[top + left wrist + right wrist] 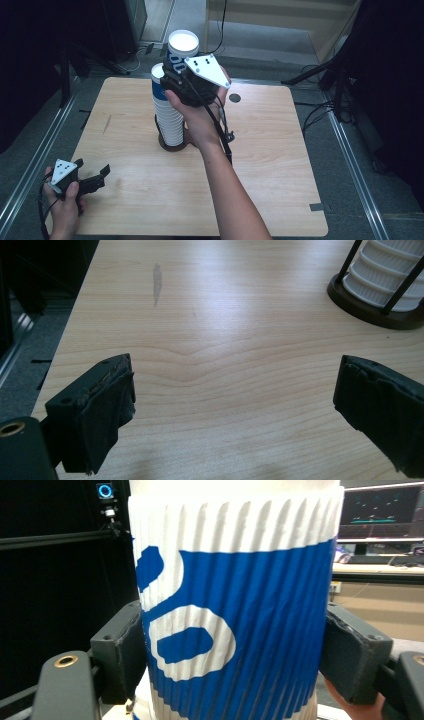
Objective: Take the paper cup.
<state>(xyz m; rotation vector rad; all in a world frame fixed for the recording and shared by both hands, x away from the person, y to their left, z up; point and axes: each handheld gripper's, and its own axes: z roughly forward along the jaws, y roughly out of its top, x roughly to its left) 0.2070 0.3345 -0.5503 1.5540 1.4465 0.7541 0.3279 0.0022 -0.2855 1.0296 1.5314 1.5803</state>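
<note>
Clamped between two black jaws in the right gripper view: a ribbed paper cup [235,625], white with blue print, both pads pressed flat against its sides. Held high over the table [280,165] by the right gripper [176,79], above and a little to the right of the tall stack of cups [167,112] in its dark wire holder [172,145] near the table's middle. Appears to be the top cup coming off the stack, or going onto it; impossible to tell which from the pictures alone.

Parked low at the near left corner: the left gripper [95,177], jaws spread wide over bare wood, gripping nothing, with the base of the holder well off to its upper right in the left gripper view.

For a clean job of it: keep the squeeze light, since thin ribbed paper buckles easily and a crushed rim will not nest again. Keep the cup upright and travel straight along the axis of the stack, not sideways, to avoid dragging on the next cup or tipping the tall column. Bring the idle left gripper up to steady the holder if the stack starts to lean. Clear the wire uprights before swinging away.
</note>
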